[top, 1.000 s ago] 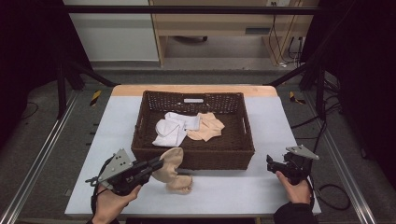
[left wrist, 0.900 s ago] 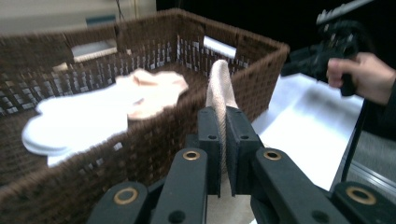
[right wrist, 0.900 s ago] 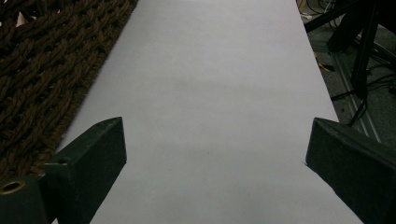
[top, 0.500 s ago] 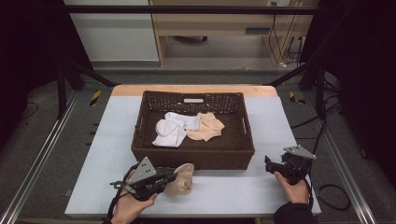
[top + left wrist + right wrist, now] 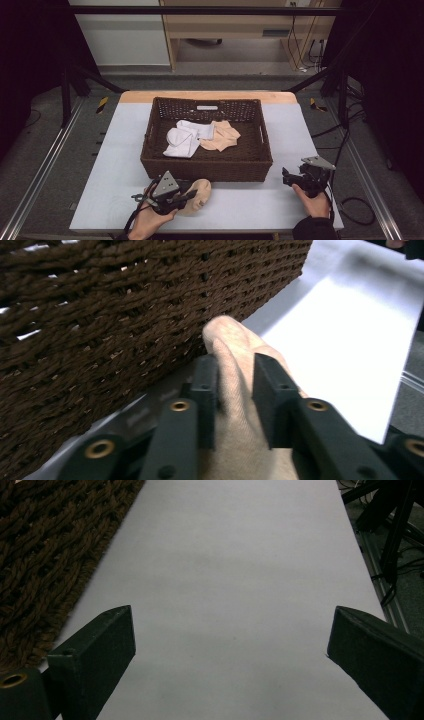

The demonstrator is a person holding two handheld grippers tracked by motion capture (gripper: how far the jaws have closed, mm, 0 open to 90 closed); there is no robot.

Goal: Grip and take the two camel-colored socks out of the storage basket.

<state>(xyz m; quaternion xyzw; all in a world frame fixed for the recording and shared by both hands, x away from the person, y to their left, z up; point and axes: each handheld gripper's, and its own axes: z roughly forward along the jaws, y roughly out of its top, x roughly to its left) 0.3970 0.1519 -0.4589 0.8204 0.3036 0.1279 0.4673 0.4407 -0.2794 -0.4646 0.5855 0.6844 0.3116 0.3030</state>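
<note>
A beige sock point(image 5: 199, 191) lies on the white table top just in front of the brown woven basket point(image 5: 207, 168). My left gripper point(image 5: 187, 196) is low over the table with the sock point(image 5: 231, 340) between its jaws. Those jaws have just been opening, and a ridge of fabric still stands in the gap, against the basket wall point(image 5: 100, 315). My right gripper point(image 5: 286, 176) rests at the front right of the table. In its own view it point(image 5: 230, 630) is open wide over bare table, with nothing between the jaws.
Inside the basket lie a white sock point(image 5: 182, 140) and a peach-coloured one point(image 5: 220, 136). The basket's side wall point(image 5: 40, 540) runs along the left of the right gripper view. Cables and metal frame legs stand on the floor around the table.
My left hand has come down and to the right with the beige sock, which now lies on the table by the basket front. Its jaws have parted. The right hand has stayed still.
</note>
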